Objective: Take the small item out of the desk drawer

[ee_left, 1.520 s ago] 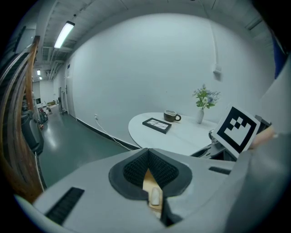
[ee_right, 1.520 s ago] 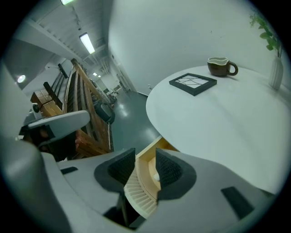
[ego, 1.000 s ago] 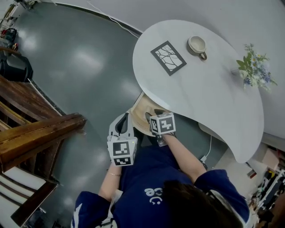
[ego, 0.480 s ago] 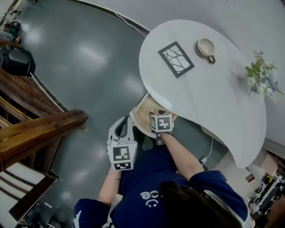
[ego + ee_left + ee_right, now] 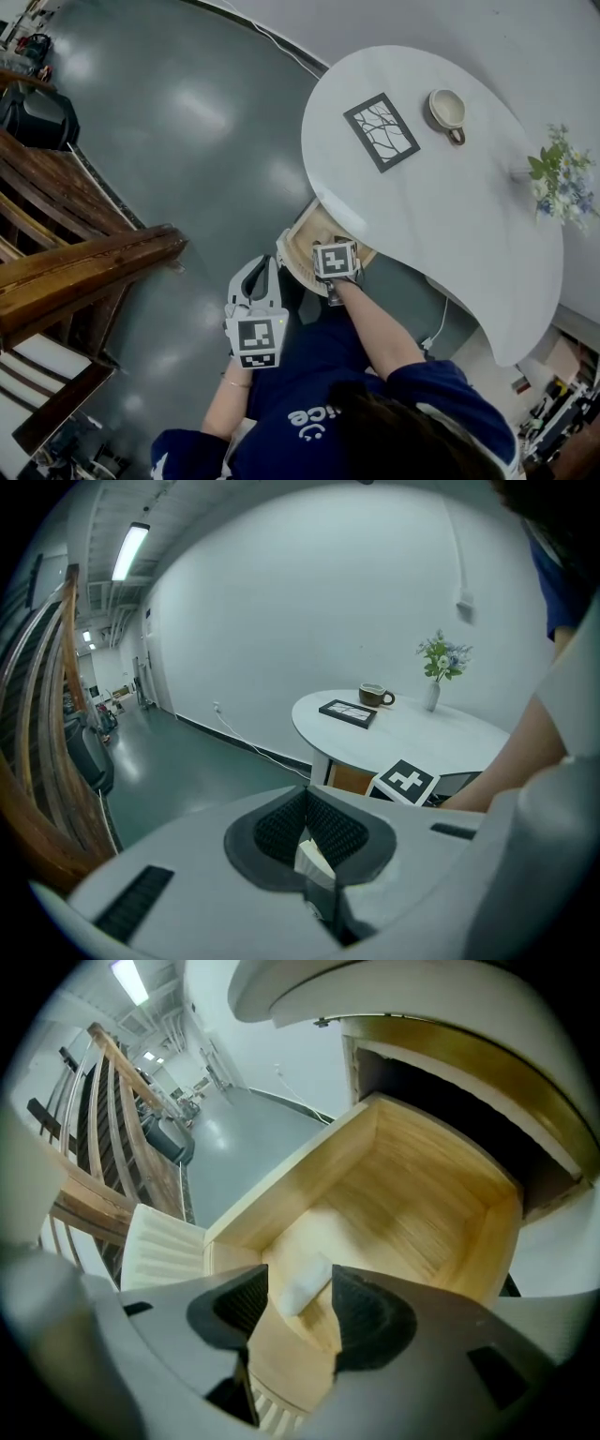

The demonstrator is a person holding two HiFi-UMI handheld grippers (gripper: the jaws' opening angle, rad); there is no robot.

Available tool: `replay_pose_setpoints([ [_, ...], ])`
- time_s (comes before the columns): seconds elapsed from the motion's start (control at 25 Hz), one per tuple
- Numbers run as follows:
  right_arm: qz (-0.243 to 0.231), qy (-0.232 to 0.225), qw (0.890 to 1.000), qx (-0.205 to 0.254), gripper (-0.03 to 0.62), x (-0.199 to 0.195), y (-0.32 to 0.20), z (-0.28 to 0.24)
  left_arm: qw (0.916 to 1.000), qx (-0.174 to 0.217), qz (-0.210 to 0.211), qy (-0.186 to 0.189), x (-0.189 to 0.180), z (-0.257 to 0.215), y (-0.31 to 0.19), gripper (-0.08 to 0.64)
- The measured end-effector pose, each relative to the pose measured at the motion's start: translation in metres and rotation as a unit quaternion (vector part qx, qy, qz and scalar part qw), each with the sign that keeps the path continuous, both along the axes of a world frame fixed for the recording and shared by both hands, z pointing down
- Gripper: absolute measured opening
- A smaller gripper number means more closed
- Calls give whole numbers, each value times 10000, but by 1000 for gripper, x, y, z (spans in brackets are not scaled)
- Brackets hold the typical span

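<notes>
right tongs (image 5: 298, 1312) have just been opening to take in the white item (image 5: 302, 1283) between them, lower centre; left tongs (image 5: 305, 832) rest together.

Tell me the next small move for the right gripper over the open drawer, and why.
Probably lower the right gripper slightly further, then close on the small white item. Its jaws have just been opening and stand apart. The item lies on the floor of the drawer, in line with the gap between them, and neither pad presses it yet.
</notes>
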State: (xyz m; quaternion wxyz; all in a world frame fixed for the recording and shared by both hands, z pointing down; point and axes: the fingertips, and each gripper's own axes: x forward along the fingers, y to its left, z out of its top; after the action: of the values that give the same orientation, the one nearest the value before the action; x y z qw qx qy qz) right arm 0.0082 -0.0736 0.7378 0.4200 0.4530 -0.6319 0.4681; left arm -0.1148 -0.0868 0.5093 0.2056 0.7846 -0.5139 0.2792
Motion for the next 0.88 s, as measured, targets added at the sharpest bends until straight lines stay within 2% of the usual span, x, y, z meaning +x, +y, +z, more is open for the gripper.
replay_pose_setpoints([
  [0.2, -315, 165, 9990, -255, 225, -5, 4, 16, 10000, -30, -12, -25, -2, 2, 0, 3],
  [0.36, -615, 294, 9976, -78, 230, -8, -5, 23, 9999, -57, 38, -99, -4, 5, 1, 3],
  [0.88, -638, 340, 9938, -840, 242, -10, 8, 56, 9998, -136, 109, -43, -5, 11, -2, 3],
])
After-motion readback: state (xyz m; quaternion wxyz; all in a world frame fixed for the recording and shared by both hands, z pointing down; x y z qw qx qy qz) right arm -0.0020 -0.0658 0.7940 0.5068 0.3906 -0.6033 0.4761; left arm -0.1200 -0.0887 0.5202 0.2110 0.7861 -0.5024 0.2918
